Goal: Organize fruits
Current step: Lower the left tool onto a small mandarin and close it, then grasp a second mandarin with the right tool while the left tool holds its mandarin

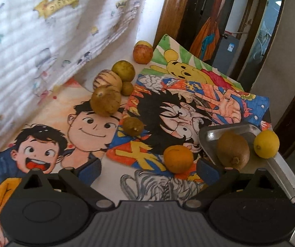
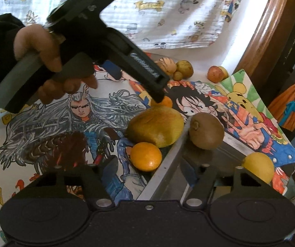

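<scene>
In the left wrist view my left gripper [image 1: 148,170] stands open, with an orange [image 1: 178,159] just ahead of its right finger. A kiwi [image 1: 232,150] lies in the steel tray [image 1: 209,133], and a lemon [image 1: 266,143] sits at the tray's right side. In the right wrist view my right gripper [image 2: 150,168] is open and empty, straddling the tray rim [image 2: 174,154]. A second orange [image 2: 145,156] and a mango [image 2: 155,125] lie left of the rim. The kiwi [image 2: 206,130] and lemon [image 2: 258,166] are also visible. The left gripper [image 2: 159,96], held by a hand [image 2: 36,47], hovers over the far orange [image 2: 165,102].
Further fruits lie on the cartoon drawings: two brown ones [image 1: 105,100] [image 1: 133,126], a striped melon [image 1: 107,80], a yellow-green fruit [image 1: 123,71] and an apple [image 1: 143,53]. A printed white cloth [image 1: 44,30] hangs behind. A wooden frame [image 2: 271,20] stands at the right.
</scene>
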Motion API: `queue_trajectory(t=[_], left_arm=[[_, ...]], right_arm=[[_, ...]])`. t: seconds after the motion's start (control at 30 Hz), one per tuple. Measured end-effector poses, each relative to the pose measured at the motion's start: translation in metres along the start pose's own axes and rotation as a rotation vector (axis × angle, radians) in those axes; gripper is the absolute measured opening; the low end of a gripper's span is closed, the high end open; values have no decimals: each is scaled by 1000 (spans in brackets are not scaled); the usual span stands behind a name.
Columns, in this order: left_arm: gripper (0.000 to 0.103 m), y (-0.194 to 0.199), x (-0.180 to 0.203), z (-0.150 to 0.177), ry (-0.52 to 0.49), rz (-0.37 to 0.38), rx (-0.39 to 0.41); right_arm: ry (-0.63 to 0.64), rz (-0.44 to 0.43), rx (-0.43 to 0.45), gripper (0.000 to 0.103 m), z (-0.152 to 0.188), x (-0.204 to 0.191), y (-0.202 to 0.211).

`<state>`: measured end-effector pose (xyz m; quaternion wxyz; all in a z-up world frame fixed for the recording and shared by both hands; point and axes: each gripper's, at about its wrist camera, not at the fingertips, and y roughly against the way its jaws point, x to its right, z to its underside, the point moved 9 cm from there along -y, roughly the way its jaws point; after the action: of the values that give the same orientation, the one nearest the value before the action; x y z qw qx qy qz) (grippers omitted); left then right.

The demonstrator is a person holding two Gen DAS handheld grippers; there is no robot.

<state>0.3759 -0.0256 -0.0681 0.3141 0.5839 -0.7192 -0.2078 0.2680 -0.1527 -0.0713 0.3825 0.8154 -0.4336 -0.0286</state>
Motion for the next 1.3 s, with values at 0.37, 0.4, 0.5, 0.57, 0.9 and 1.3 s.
queue_trajectory(t=[0.37,0.4,0.5,0.57,0.9,1.3], left_arm=[[76,-14,16,-2,-24,49,-3],[74,-14,17,-2,-25,54,-5],[65,-16,21,0,-32,65,-8],[59,-17,24,1,-41,78,-11],[39,-16,28,4,-41,96,-20],[38,5,23,12,16,70,-8]], right_arm=[[48,-2,21,52,-3,-5,-4],[50,-4,23,51,-4,-5,-4],[47,-8,27,47,-4,-6,-4],[37,-9,28,48,-4,-6,-4],[18,16,42,39,-2,-2,-4],[16,45,60,36,0,-6,2]])
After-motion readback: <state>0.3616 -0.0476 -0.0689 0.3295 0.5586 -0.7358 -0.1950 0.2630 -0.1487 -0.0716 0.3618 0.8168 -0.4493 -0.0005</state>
